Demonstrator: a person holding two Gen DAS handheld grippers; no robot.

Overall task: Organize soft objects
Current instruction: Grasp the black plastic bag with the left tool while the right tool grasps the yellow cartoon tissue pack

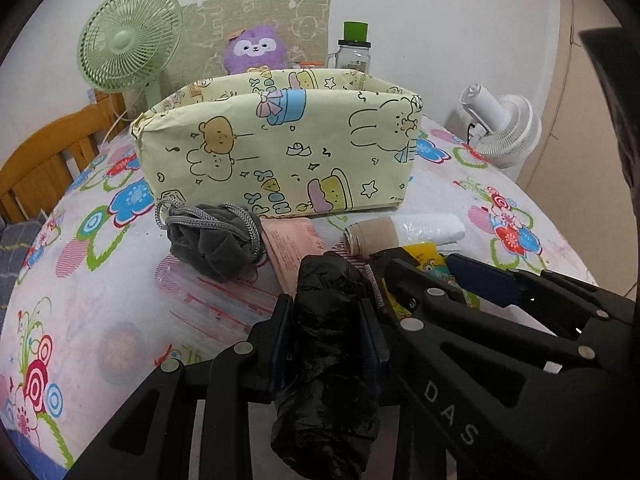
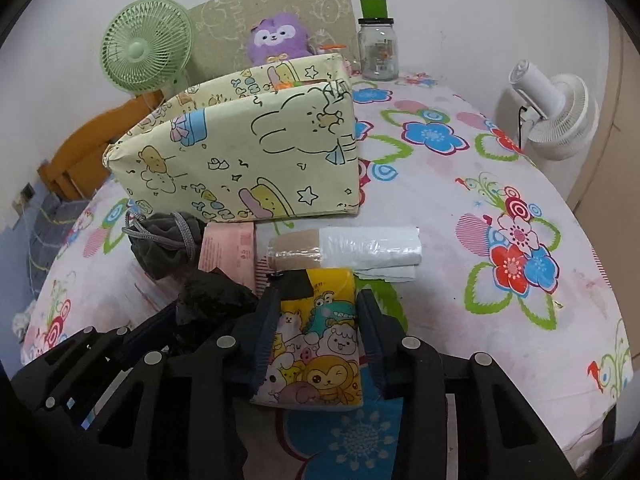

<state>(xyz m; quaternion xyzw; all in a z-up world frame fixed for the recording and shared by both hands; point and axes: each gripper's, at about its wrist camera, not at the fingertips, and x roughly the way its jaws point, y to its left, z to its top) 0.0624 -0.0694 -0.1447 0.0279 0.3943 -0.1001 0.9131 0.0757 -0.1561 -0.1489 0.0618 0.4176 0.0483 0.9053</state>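
My left gripper [image 1: 326, 312] is shut on a black plastic bag roll [image 1: 328, 352], held low over the table. My right gripper [image 2: 318, 312] is closed on a yellow cartoon tissue pack [image 2: 316, 344]. Ahead stands an open yellow cartoon-print fabric box [image 1: 280, 152], also in the right wrist view [image 2: 248, 148]. In front of it lie a grey drawstring pouch [image 1: 212, 240], a pink packet [image 1: 288, 248] and a white bag roll on a cardboard core [image 2: 344, 246].
A green fan [image 1: 128, 46], a purple plush [image 1: 254, 50] and a glass jar with a green lid [image 2: 376, 46] stand behind the box. A white fan [image 2: 556, 114] is at the right. A wooden chair [image 1: 44, 156] is at the left. The table wears a floral cloth [image 2: 500, 200].
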